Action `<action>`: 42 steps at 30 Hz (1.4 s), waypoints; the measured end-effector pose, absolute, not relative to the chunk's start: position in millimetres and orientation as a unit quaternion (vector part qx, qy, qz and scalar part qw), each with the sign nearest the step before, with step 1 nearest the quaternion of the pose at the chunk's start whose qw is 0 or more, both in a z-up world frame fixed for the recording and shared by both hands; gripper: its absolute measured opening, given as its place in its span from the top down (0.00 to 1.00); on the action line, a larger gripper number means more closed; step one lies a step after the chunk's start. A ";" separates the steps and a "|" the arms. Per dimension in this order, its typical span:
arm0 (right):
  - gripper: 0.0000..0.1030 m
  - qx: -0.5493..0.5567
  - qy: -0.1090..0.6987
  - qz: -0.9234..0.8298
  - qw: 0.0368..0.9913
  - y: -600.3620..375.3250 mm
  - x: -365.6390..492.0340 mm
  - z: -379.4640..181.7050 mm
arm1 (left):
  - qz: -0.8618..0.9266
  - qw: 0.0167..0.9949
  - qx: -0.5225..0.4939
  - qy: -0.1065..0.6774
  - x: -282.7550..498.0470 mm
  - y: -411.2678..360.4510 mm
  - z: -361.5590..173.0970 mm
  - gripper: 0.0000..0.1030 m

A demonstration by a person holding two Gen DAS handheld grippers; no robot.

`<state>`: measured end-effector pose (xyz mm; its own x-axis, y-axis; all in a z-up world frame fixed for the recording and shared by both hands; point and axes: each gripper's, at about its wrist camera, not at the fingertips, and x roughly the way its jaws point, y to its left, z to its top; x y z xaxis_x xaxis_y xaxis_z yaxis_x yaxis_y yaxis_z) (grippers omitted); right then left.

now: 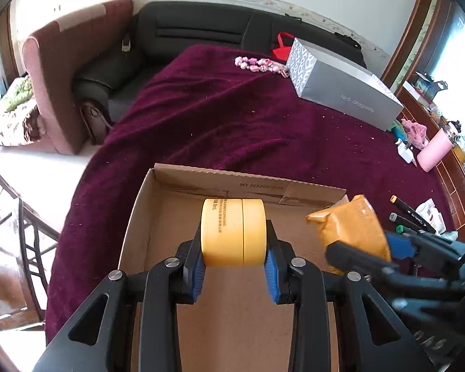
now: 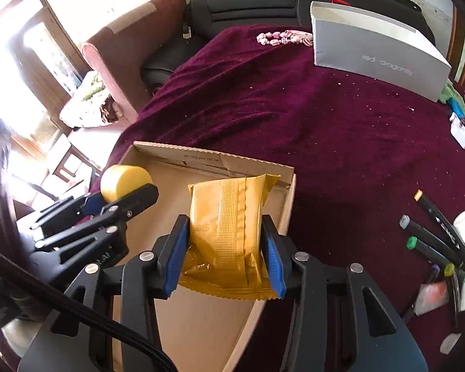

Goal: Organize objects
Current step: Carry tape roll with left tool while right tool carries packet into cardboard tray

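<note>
Left gripper (image 1: pixel 234 263): nearest to its own camera, closed on a yellow jar (image 1: pixel 234 232); the blue pads press its two flat ends, and the jar lies on its side between them, above the floor of the cardboard box (image 1: pixel 158 214).
Right gripper (image 2: pixel 228 259): closed on a gold packet (image 2: pixel 229 229), its pads pinching the packet's two sides; the packet stands upright between them, seam facing the camera, over the right part of the box.
Yellow jar: held off the box floor, near the box's far wall; printed text runs round the body.
Gold packet: crimped edge towards the camera, held close to the box's right wall; from the left wrist it shows just right of the jar.
Cardboard box: open-topped and shallow, on the near part of the table, its floor bare where it shows.
Table (image 1: pixel 232 117): covered with a dark purple cloth speckled with crumbs.
Grey box (image 2: pixel 378 59): long, with light lettering, towards the table's far right corner.
Beads (image 1: pixel 260 65): a pink string just left of the grey box, by the far edge.
Markers (image 2: pixel 434 235): several, lying together near the right edge, well apart from the cardboard box.
Pink cup (image 1: pixel 435 150): at the right edge, beyond the markers.
Sofa (image 1: pixel 195 31): black, behind the table's far edge.
</note>
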<state>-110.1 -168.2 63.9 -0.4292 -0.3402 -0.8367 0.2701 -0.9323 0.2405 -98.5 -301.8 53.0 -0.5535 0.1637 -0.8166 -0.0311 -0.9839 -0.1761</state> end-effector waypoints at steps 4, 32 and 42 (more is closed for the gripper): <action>0.57 0.506 -0.025 -0.844 0.174 -173.9 -116.1 54.0 | 0.871 0.063 -0.480 -0.077 -107.8 -303.6 45.4 0.73; 0.57 0.514 -0.007 -0.846 0.141 -182.9 -138.7 28.3 | 0.860 0.053 -0.495 -0.116 -131.1 -314.7 16.7 0.73; 0.44 0.513 -0.019 -0.844 0.155 -183.2 -139.4 27.8 | 0.850 0.072 -0.497 -0.156 -130.4 -318.4 17.8 0.53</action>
